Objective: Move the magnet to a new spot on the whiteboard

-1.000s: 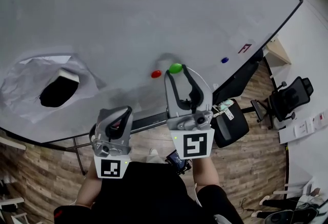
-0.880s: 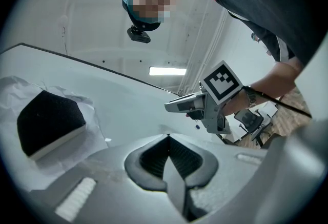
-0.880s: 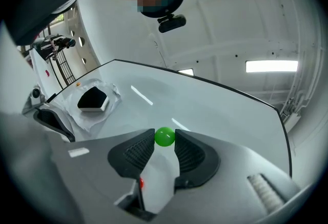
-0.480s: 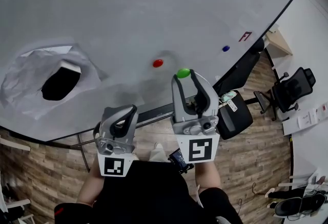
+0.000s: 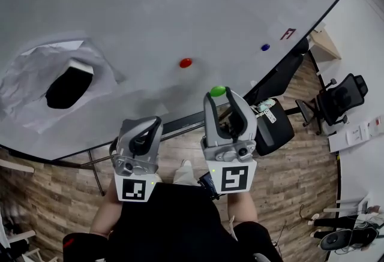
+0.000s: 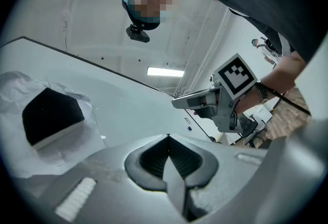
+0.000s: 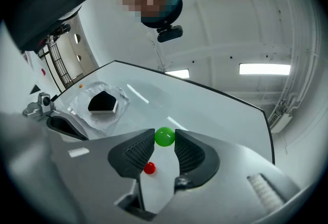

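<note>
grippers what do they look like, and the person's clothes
The left gripper and right gripper are light grey, with curved jaws lined in black ribbed pads. Each carries a white cube with black square markers. The person wears a black top.

Location type: office workspace. Indicators in the head view:

- A large whiteboard [image 5: 180, 3] fills the field from 9 through 1 o'clock.
- A black office chair [image 5: 344, 103] stands at 3 o'clock.
- A second black chair [image 5: 273, 132] stands nearer the centre.
- A pale wooden desk [image 5: 327, 57] sits at 2 o'clock.
- Wood-plank flooring [image 5: 48, 195] runs from 8 round to 4 o'clock.

Indicator in the right gripper view: a rectangular ceiling light panel [image 7: 264, 68] at 2 o'clock, set in a white ceiling.
</note>
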Tool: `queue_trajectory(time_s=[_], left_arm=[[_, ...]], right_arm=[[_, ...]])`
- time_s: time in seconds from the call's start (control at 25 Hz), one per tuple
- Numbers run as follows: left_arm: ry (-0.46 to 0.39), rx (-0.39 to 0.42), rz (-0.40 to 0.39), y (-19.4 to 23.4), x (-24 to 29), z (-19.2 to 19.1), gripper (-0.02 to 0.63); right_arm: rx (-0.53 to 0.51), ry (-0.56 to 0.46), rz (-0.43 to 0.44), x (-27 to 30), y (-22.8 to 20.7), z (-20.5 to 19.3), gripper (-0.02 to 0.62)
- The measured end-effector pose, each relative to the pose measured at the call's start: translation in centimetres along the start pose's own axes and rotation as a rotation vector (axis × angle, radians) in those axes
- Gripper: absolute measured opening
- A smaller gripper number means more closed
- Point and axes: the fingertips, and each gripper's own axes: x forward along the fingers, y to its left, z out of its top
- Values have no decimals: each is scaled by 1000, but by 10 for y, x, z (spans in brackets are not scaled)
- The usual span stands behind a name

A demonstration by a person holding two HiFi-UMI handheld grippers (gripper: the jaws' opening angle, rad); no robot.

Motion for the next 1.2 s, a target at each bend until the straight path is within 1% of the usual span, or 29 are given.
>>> queue_trajectory(time_s=[0.32, 0.64, 1.0, 1.2], left_arm=[[-20, -18, -15, -4, 4, 1, 2], [-46, -37, -40, -10, 11, 1, 2], [-70, -45, -58, -16, 23, 3, 2], [-80, -38, -57, -18, 27, 6, 2]], right_arm=[[-3, 27, -34, -21, 0, -5, 124], [-8, 46, -38, -37, 7, -15, 126], [7, 63, -58, -54, 9, -21, 126], [37, 62, -71, -59, 8, -24, 125]])
